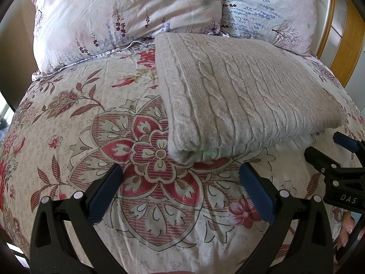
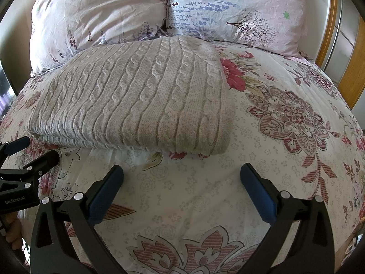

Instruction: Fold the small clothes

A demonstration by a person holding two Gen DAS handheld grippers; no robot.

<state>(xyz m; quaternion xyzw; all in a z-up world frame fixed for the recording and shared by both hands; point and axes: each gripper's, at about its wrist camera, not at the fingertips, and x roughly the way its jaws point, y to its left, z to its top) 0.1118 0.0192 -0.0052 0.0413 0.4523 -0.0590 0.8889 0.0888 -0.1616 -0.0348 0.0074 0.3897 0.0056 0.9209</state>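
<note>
From the left wrist, the left gripper (image 1: 181,178) hangs spread and empty just short of the folded cable-knit sweater (image 1: 246,96) on the floral duvet (image 1: 75,123), probably finished, given the neat rectangle. From the right wrist, the right gripper (image 2: 182,178) is likewise splayed, holding nothing, near the sweater's front edge, the 2 pillows (image 2: 239,11) behind it.

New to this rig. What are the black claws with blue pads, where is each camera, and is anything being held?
No robot arm here: a person holds one two-finger gripper in each hand. Each picture comes from a fisheye camera on a gripper, looking forward along its fingers. The left gripper fills the bottom of its own view; the right gripper likewise. Each also shows at the edge of the other's view. Both are open and hold nothing. Ahead, a folded beige cable-knit sweater lies on a floral bedspread, with two pillows behind it.
</note>
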